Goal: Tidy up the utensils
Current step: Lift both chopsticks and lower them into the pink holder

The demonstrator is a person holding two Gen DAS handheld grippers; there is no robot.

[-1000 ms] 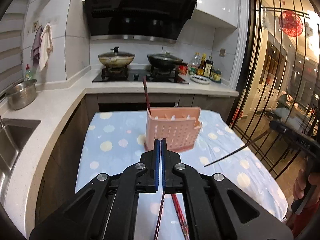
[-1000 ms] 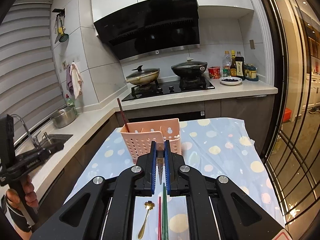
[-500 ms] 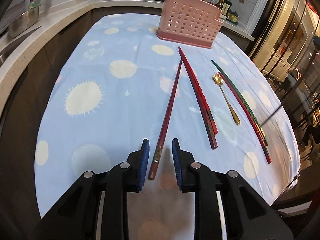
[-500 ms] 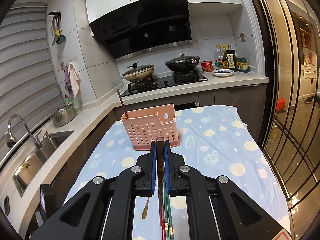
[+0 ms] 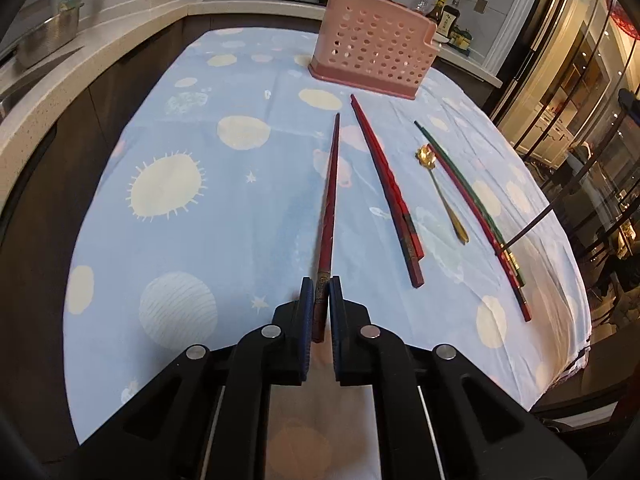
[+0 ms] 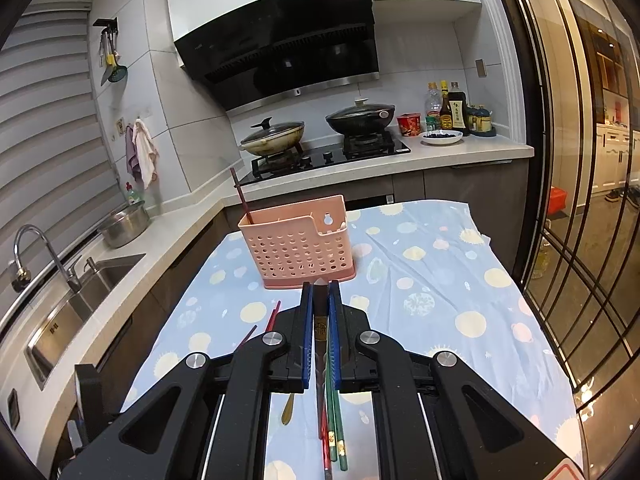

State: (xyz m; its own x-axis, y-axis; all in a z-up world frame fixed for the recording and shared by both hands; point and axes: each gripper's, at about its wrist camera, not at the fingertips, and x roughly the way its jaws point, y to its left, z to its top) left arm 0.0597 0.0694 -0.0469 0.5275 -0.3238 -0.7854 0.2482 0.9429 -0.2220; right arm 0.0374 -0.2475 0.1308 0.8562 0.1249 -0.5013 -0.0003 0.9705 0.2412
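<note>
A pink perforated utensil holder (image 5: pixel 376 42) stands at the far end of the blue spotted tablecloth (image 5: pixel 192 216), with one dark red chopstick (image 6: pixel 240 196) upright in it. My left gripper (image 5: pixel 319 298) is shut on the near end of a dark red chopstick (image 5: pixel 330 192) that lies on the cloth. To its right lie a red chopstick pair (image 5: pixel 390 190), a gold spoon (image 5: pixel 440 192) and a red and green chopstick pair (image 5: pixel 476 216). My right gripper (image 6: pixel 320 304) is shut on a dark brown chopstick (image 6: pixel 320 332), held above the cloth in front of the holder (image 6: pixel 298 240).
The countertop (image 6: pixel 120 256) with a sink (image 6: pixel 76 300), a tap and a steel pot runs along the left. A stove with two pans (image 6: pixel 320 132) and bottles are behind the holder. Glass doors (image 6: pixel 580 200) are on the right, past the table's edge.
My left gripper dropped from facing the holder to the cloth and closed on the dark red chopstick's near end. My right gripper drew back from the holder, still holding its chopstick.
</note>
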